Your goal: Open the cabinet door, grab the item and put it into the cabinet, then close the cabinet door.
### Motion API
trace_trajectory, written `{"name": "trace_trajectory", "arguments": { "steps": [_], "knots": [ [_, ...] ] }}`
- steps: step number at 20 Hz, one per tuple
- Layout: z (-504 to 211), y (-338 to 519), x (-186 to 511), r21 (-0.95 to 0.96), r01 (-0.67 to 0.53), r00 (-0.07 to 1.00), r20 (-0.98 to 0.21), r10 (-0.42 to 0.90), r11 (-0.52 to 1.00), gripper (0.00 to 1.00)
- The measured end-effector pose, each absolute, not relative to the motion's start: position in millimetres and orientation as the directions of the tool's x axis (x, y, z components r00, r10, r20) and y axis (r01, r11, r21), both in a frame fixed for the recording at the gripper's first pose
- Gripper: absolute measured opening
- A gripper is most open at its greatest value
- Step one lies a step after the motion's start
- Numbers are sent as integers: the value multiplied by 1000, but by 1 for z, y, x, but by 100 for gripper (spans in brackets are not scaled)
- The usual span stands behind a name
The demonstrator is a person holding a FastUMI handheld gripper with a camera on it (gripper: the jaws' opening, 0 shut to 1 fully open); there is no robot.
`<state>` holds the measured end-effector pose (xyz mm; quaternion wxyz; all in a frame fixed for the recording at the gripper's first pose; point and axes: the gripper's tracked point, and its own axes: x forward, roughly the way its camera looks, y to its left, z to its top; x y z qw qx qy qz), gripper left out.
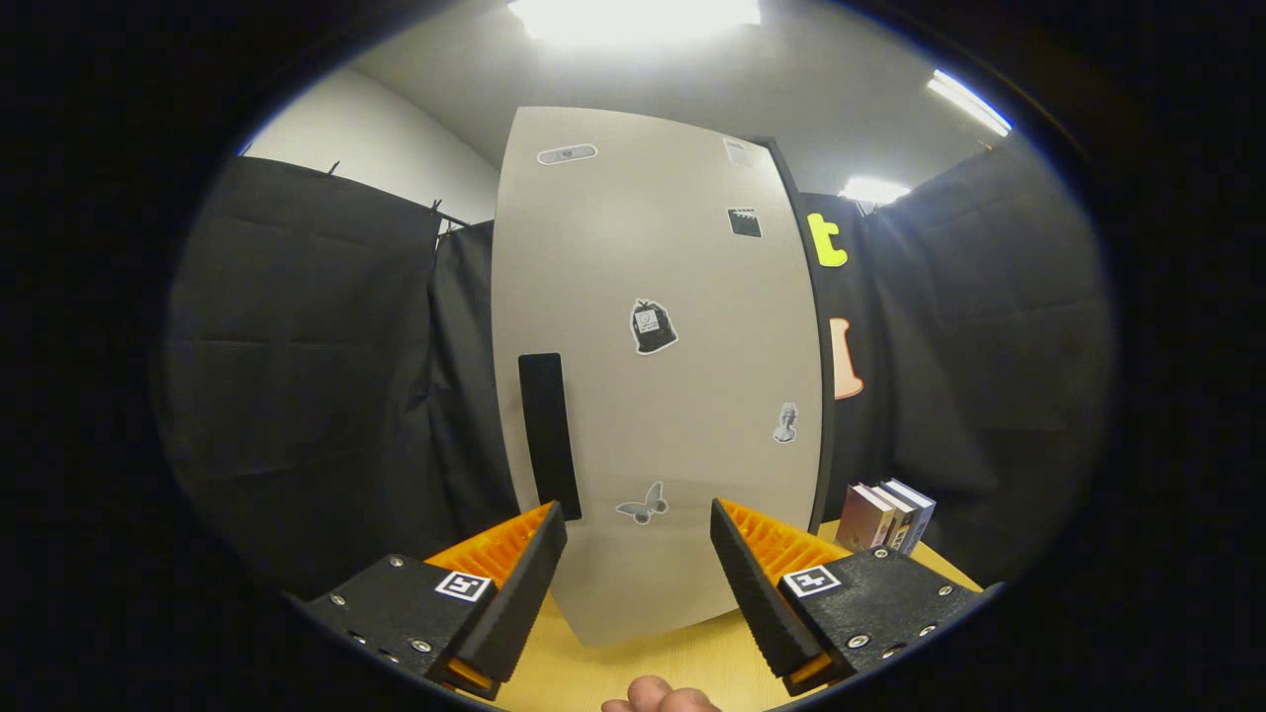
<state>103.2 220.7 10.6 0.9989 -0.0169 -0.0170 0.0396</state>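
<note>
Cabinet door (658, 376) stands shut right in front of me, a pale panel with a few stickers and a dark vertical handle (550, 435) near its left edge. So, as I judge it, step 1 has not begun: the door is not yet open, nothing is stowed, and the closing comes last of all.

My gripper (638, 539) has its jaws spread wide and holding nothing, with the lower part of the door seen between them. The left fingertip sits just below the handle's lower end; I cannot tell whether it touches it or is merely near.

The item I take to be the small row of books (883, 516) standing upright on the wooden surface (633, 667) beyond the right finger, just beside the cabinet's right edge. It looks untouched.

All 3 steps are left, I reckon: pull the door by the handle, fetch the books, shut up again. A fingertip (661, 696) of the holding hand peeks in beneath the jaws.
</note>
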Motion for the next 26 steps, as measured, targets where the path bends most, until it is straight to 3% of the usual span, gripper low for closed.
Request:
{"name": "trace_trajectory", "arguments": {
  "steps": [9,26],
  "knots": [
    [0,212,104,-53,21,1000,19,-20,998,93],
    [6,199,100,5,60,998,28,-60,998,93]
  ]
}}
